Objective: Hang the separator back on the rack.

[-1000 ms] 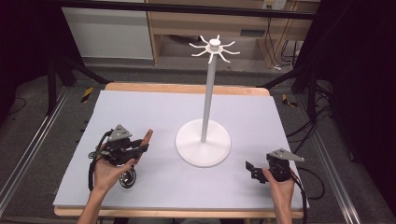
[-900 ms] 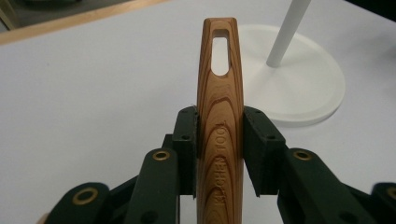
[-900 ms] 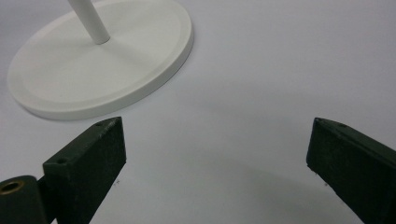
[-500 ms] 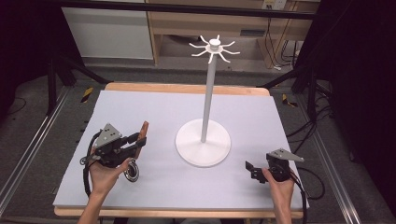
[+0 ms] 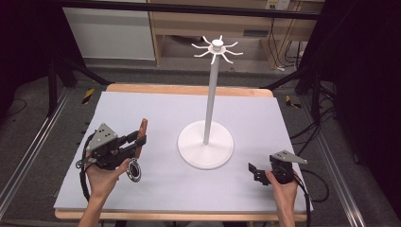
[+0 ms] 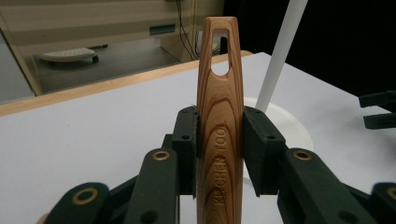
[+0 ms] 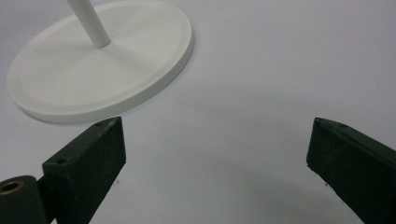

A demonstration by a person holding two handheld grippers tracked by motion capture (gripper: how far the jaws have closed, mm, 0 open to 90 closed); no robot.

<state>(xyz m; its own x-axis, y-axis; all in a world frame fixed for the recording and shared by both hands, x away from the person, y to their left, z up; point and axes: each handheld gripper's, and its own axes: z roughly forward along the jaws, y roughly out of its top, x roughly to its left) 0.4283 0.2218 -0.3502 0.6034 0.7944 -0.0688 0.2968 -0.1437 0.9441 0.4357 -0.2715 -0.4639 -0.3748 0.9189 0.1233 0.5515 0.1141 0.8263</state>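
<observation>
The left gripper (image 5: 140, 140) is clamping a wooden utensil (image 6: 219, 116) by its handle above the counter (image 5: 156, 113); its working end is being cut off below. The right gripper (image 7: 215, 154), fingers wide and holding nothing, is resting near the white stand (image 5: 206, 146).

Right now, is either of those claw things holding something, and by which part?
The left gripper clamps a wooden kitchen tool by its handle, below the hanging hole. The right gripper is open and holds nothing.

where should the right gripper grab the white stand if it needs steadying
On the thin upright pole, low down near the round base, coming in level from the right gripper's own side. The pole is slim enough for the open jaws; the flat, wide base is not.
</observation>
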